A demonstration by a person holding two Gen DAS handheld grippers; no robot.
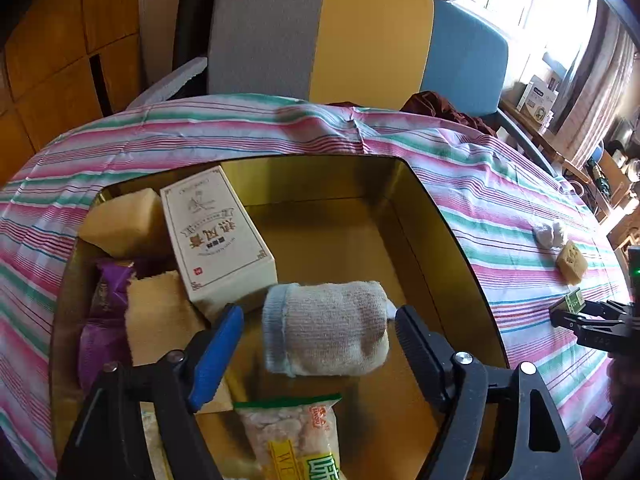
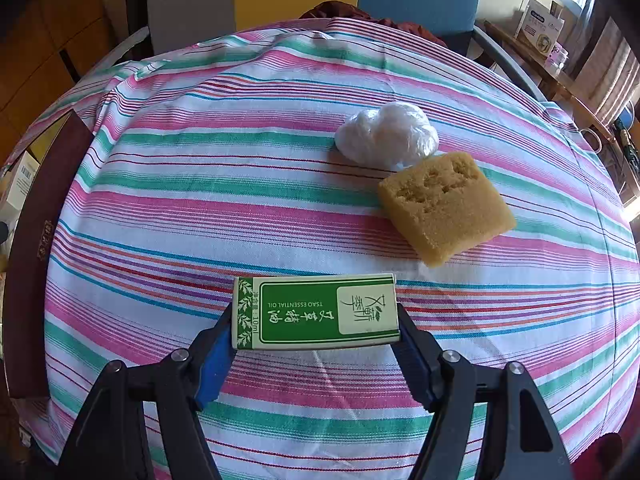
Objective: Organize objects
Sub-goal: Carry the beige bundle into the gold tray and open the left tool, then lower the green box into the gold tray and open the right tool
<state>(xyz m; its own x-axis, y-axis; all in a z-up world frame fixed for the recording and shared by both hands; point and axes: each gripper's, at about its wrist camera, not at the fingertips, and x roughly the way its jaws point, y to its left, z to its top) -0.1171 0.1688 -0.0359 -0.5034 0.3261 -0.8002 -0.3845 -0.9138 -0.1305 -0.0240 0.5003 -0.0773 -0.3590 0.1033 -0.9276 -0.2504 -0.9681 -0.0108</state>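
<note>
Your left claw (image 1: 316, 322) gapes wide around the rolled grey sock (image 1: 326, 328) above the gold-lined box (image 1: 420, 216), while your right claw (image 2: 316, 316) clamps the green-and-white carton (image 2: 316, 312) beside that box.

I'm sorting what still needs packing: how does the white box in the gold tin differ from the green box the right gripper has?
The white box is larger, cream with gold print, and lies inside the tin. The green box is small, green-and-white, clamped in the right gripper over the striped cloth. Both are rectangular cartons.
</note>
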